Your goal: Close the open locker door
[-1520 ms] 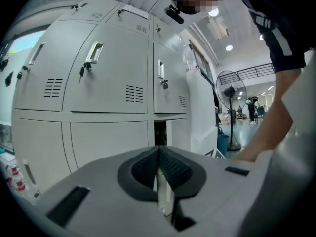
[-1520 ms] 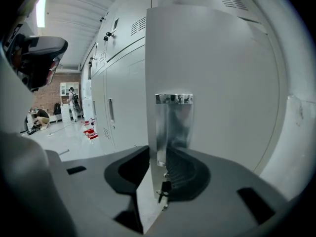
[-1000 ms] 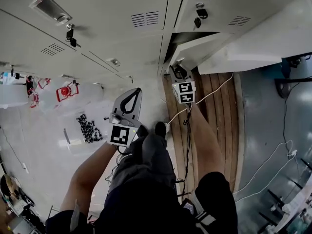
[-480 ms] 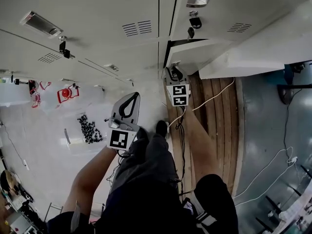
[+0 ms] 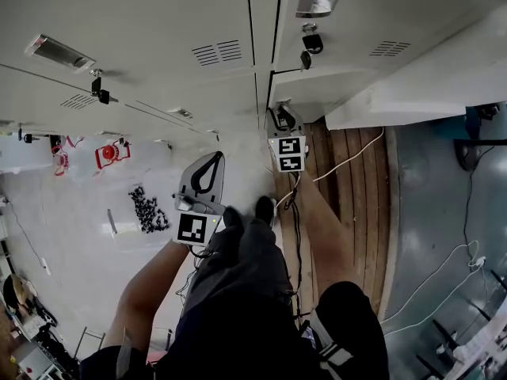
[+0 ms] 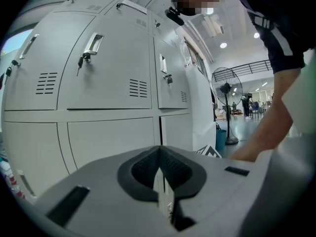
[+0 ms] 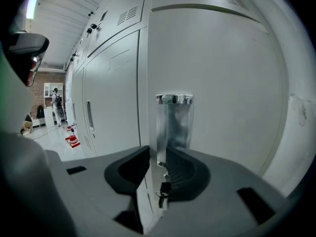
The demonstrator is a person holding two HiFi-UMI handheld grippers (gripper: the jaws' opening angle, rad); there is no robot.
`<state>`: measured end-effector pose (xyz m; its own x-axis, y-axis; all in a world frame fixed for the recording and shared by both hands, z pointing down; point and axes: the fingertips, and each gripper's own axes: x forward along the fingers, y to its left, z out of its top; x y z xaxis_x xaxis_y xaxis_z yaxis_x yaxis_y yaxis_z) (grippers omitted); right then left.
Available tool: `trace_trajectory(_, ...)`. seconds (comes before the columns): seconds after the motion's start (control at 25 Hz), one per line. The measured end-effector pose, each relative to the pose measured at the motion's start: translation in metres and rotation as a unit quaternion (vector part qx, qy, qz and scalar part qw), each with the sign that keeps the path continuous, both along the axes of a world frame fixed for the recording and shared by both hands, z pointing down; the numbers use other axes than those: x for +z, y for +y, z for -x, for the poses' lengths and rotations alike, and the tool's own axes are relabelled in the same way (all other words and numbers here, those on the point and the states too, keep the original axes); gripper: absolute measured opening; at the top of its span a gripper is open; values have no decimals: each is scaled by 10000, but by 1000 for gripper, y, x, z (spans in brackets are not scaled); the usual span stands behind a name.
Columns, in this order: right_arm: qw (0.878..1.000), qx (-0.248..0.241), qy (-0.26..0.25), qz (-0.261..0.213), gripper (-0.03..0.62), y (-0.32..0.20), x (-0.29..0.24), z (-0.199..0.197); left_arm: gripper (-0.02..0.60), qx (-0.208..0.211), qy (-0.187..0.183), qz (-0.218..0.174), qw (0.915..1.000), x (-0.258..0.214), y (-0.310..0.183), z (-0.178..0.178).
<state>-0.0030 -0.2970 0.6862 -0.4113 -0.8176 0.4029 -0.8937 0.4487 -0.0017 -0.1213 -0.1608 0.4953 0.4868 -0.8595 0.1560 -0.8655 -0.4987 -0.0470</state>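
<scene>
1. Swung since the earlier frames, the locker door point(image 7: 217, 83) is now almost flush with the neighbouring lockers point(image 7: 108, 93), and only a thin dark gap is left at its edge.
2. Its metal handle point(image 7: 174, 117) is clamped between the jaws of the right gripper point(image 7: 155, 157).
3. A key point(image 7: 163, 187) is seen hanging just below the handle.
4. The left gripper point(image 6: 159, 181) is held closed on nothing, well apart from the door, over the pale floor point(image 5: 71, 212).
5. Wooden boards point(image 5: 348, 180) are laid beside the lockers, and a fan point(image 6: 224, 90) is seen further off.

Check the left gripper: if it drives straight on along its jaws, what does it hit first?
The left gripper, jaws shut, points at the lower locker row, about at the seam between two doors. Nothing shows in between, so it would probably meet that locker front first, though depth is unclear.
</scene>
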Motion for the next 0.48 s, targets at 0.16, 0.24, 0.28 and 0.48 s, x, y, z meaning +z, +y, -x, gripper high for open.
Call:
trace_trajectory(0.16,10000,-12,-9,-11,104,-2,0,0,2,-3,-26,-27,10000,-2,-1,-1)
trace_trajectory(0.24,10000,-25,-16,-5,104,-4,0,1,2,-8,-33,-28,10000,-2,-1,0)
trace_trajectory(0.28,10000,-29,-15,-1,104,-5,0,1,2,-12,-35,-25,10000,-2,-2,0)
trace_trajectory(0.48,10000,-53,-27,-13,103,-8,0,2,2,-40,-54,0,10000,-1,-2,3)
